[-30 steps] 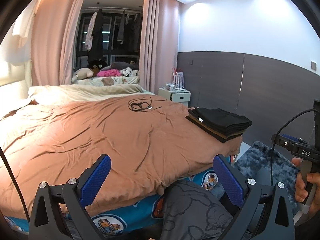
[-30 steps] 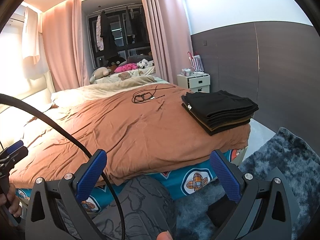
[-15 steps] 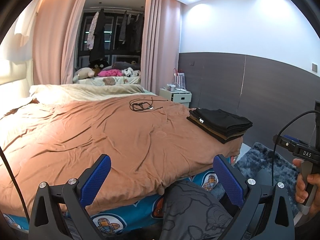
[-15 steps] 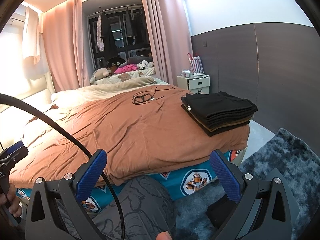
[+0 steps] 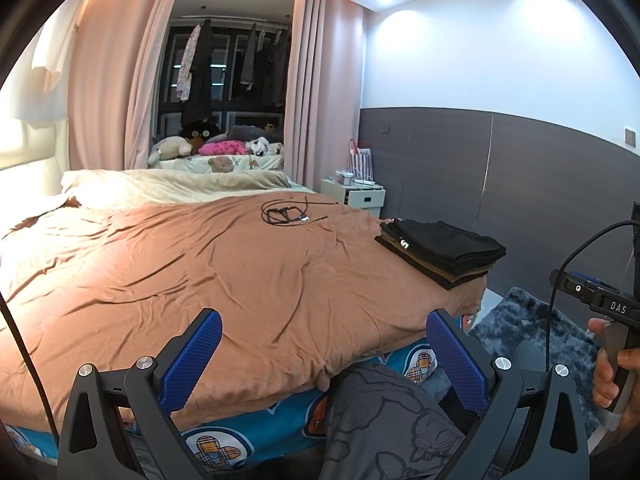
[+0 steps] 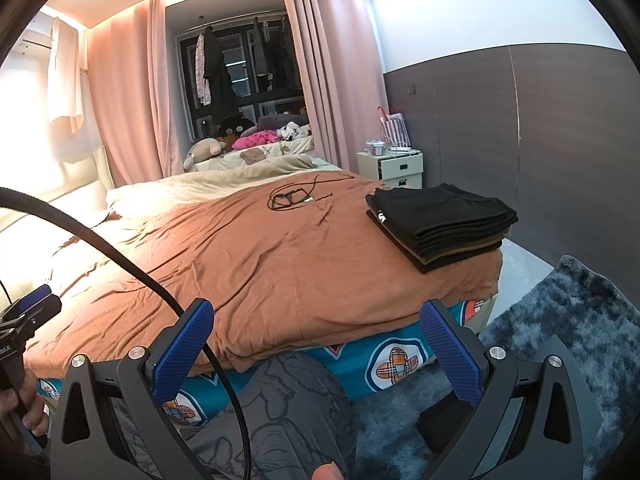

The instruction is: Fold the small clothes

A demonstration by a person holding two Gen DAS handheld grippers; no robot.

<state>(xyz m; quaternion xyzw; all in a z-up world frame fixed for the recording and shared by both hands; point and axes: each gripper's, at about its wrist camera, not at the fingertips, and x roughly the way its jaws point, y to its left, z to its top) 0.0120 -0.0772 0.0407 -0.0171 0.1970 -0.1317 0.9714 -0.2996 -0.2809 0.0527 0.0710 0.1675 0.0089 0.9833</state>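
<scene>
Stack of folded clothes sits squared at far right corner of bed, prob. parked there to keep the middle of the cover free as work area. No loose garment seen on bed; tangled cable lies near far end, well apart from stack. Left gripper & right gripper: both wide open, holding nothing, touching nothing, held short of near bed edge

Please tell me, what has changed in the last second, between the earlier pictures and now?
Almost nothing. Both views drift very slightly. Nothing was taken or released: the left claw and right claw stay open and empty, and the folded stack stays at the bed corner.
</scene>
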